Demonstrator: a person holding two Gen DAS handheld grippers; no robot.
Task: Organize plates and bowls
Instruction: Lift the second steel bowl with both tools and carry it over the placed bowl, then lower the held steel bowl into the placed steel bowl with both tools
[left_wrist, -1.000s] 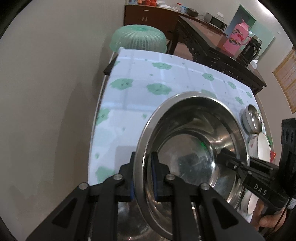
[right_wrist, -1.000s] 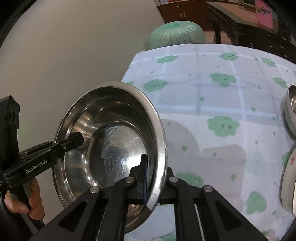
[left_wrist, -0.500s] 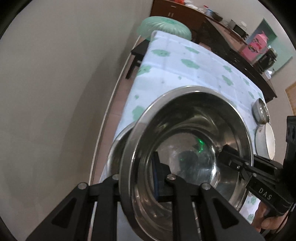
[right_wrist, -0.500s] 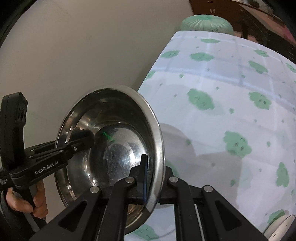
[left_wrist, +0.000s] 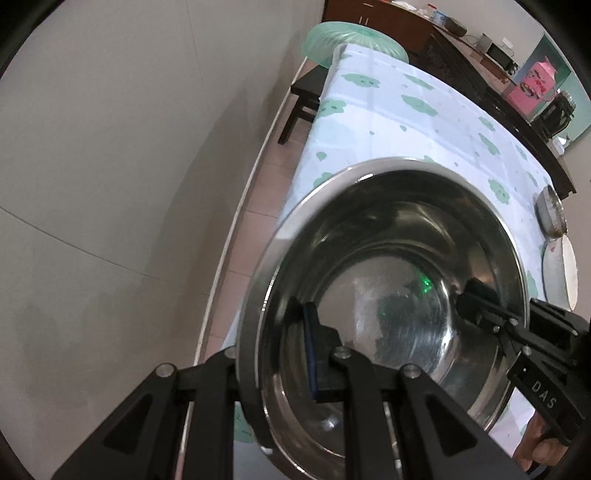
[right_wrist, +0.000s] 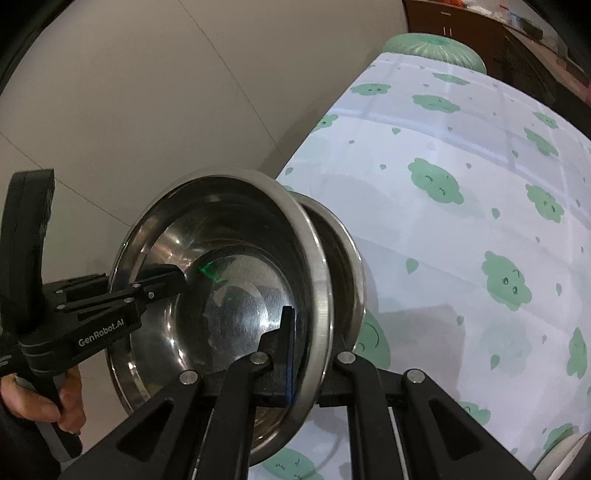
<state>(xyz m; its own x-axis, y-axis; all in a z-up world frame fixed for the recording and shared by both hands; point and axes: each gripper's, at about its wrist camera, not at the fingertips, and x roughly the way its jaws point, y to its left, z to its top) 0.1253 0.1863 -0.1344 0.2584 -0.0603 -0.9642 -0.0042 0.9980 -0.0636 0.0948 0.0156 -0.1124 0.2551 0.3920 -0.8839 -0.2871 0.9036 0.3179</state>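
A large steel bowl (left_wrist: 399, 266) (right_wrist: 229, 266) hangs tilted between both grippers at the table's wall-side edge. My left gripper (left_wrist: 284, 343) is shut on its rim, with one blue-padded finger (left_wrist: 312, 350) inside and the other hidden behind the rim. My right gripper (right_wrist: 306, 354) is shut on the opposite rim in the same way. Each gripper shows in the other's view, the right gripper (left_wrist: 476, 299) and the left gripper (right_wrist: 162, 277). A second steel bowl (right_wrist: 347, 258) sits on the tablecloth just under the held one, and their rims are close together.
The table (left_wrist: 424, 122) (right_wrist: 480, 184) has a white cloth with green prints and stands beside a pale wall. A small steel bowl (left_wrist: 550, 214) and a white dish (left_wrist: 565, 266) lie at its far side. A green mesh food cover (left_wrist: 351, 40) stands beyond the table's end.
Both grippers have carried the large bowl toward the wall-side edge of the table and lower. The second steel bowl has come into view directly beneath it.
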